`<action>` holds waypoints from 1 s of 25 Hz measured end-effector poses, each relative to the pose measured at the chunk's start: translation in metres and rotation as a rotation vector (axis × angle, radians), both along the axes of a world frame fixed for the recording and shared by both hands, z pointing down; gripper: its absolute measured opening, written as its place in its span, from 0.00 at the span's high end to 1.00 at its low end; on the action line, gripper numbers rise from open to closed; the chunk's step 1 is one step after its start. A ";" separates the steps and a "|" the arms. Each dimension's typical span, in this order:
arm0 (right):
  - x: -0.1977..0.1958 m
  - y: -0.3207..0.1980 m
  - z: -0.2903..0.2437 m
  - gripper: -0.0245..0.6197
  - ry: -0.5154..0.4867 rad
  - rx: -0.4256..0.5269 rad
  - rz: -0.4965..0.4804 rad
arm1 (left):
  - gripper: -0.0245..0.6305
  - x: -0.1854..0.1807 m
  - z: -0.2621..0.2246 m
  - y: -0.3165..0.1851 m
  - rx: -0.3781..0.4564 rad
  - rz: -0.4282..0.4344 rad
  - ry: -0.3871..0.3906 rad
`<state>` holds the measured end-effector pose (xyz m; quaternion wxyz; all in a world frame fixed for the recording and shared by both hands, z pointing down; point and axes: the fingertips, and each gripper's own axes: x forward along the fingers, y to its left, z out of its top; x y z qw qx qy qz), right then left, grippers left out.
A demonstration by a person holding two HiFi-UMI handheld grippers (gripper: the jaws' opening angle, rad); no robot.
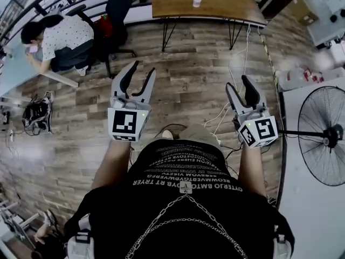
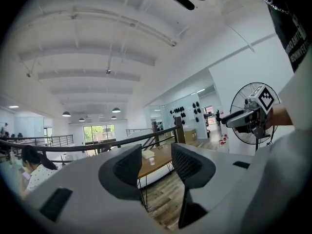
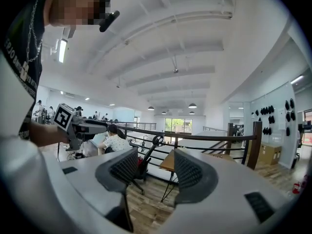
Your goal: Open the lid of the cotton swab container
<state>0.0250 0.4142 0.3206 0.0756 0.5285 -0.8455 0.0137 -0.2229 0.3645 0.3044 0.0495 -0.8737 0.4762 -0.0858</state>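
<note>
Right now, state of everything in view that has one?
left tool: open, nothing between jaws
right tool: open, nothing between jaws
small container: upright on the wooden table, lid too small to tell
fan: standing upright, spin unclear

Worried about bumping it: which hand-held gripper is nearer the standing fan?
Right. The right hand-held gripper sits just left of the fan; the left hand-held gripper is farther left.

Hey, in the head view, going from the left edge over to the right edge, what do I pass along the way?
A seated person, the left tool, the right tool, a standing fan.
</note>
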 end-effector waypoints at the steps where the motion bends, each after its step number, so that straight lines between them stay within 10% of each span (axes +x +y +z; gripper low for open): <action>1: 0.000 -0.002 0.000 0.62 0.000 -0.005 0.001 | 0.67 0.001 0.001 -0.003 -0.006 0.005 0.006; 25: 0.067 -0.161 0.013 0.60 -0.034 0.003 -0.034 | 0.63 0.083 0.022 -0.142 -0.047 0.043 -0.018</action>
